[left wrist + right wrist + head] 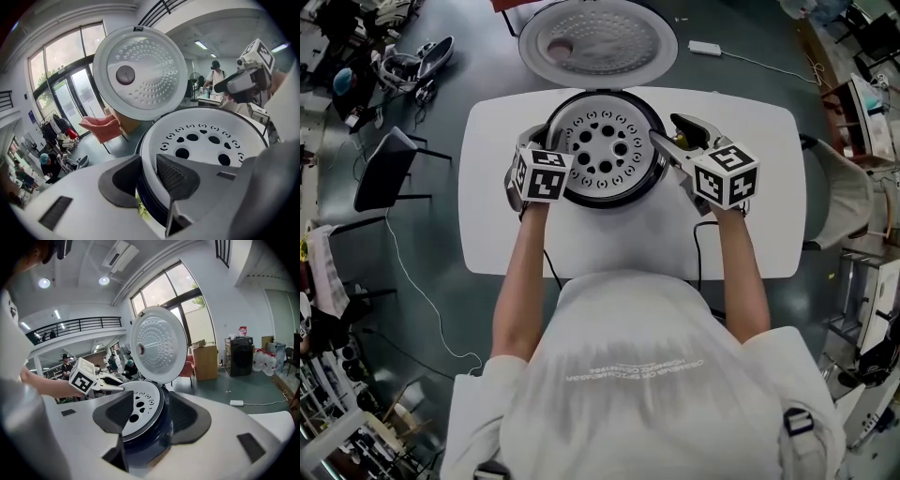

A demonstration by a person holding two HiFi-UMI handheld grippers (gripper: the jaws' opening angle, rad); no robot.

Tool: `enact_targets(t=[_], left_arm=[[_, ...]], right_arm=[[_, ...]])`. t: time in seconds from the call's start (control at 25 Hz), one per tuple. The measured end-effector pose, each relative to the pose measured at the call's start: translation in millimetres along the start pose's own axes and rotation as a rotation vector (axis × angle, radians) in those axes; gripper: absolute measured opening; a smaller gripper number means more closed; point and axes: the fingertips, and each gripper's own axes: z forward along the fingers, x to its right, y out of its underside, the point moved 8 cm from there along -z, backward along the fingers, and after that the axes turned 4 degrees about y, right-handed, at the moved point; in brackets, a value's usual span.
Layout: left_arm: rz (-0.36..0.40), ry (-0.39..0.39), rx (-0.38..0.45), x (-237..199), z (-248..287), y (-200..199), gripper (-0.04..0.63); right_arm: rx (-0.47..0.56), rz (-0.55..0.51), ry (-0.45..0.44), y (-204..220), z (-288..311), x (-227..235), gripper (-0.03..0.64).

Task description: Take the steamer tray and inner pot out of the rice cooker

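The rice cooker (649, 180) stands at the back of the white table (741, 225) with its lid (598, 42) swung up. The white, hole-studded steamer tray (605, 145) sits in its mouth and hides the inner pot. My left gripper (546, 141) is at the tray's left rim. In the left gripper view it (149, 180) is shut on the steamer tray's (201, 140) wall, one pad inside, one outside. My right gripper (673, 133) is at the right rim. In the right gripper view it (151, 420) stands open astride the steamer tray's (140, 408) edge and the dark cooker wall.
The raised lid (140, 72) leans back behind the cooker. A dark chair (384, 169) stands left of the table and a grey one (848, 197) to its right. A white adapter (705, 47) with its cable lies on the floor beyond.
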Motion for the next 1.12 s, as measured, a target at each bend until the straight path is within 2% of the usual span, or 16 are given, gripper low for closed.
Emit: enact_targets(t=[0.24,0.4,0.6,0.76,0.96,1.12], left_arm=[[0.015,-0.008,0.023,-1.2,-5.6,-5.5,0.109],[-0.021,0.003,0.063,-5.7,-10.5,-11.9,0.089],[-0.155,0.048,0.147,-12.9,-16.2,-12.5,0.074],[-0.367,0.124,0.252,-30.1,-26.9,-19.5,0.052],[-0.537,0.19,0.344,-47.8,-40.3,-17.2,0.044],[-0.618,0.241,0.423,-46.2,-48.5,-17.6,0.044]], right_arm=[[0.008,0.0,0.005,0.5,-6.5,-1.6,0.232],[0.01,-0.003,0.004,0.3,-7.3,-4.2,0.232],[0.017,-0.011,0.005,0.6,-8.9,-7.7,0.23],[0.023,-0.015,0.008,-1.2,-10.6,-10.9,0.229],[0.029,-0.02,0.014,-3.4,-10.3,-24.5,0.229],[0.041,-0.017,0.035,0.2,-21.8,-29.1,0.229]])
